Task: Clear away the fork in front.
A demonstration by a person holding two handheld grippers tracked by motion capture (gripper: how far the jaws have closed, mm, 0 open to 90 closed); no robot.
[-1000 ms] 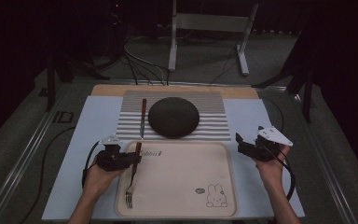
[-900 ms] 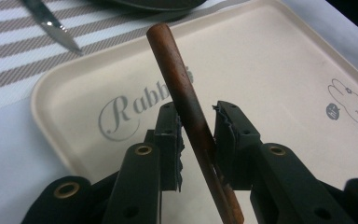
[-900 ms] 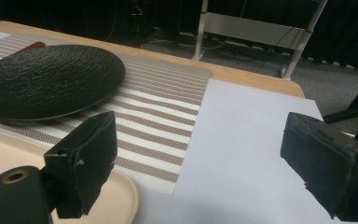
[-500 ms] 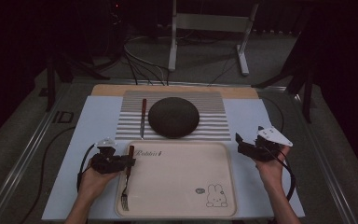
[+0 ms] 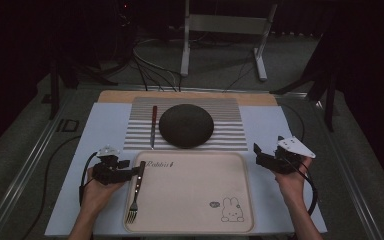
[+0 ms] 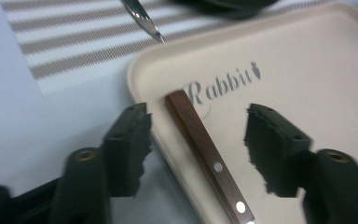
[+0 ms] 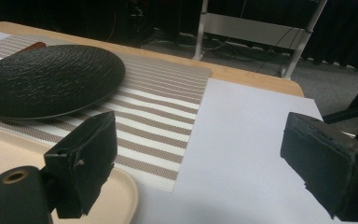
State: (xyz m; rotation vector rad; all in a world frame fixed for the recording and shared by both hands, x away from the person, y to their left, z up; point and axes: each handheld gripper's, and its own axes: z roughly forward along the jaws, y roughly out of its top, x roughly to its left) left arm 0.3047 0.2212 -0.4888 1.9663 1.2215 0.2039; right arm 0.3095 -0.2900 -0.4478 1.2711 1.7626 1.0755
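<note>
Left claw [image 6: 196,149] agape astride fork [image 6: 209,161] in tray [image 6: 317,84].

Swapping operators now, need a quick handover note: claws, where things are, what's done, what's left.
Left claw: open, jaws either side of the fork handle, not gripping.
Right claw: open, holding nothing, over the white mat right of the tray.
Fork lies along the tray's left edge. Knife and dark plate sit on the striped mat.
Likely left: knife and plate, if they belong on the tray.
</note>
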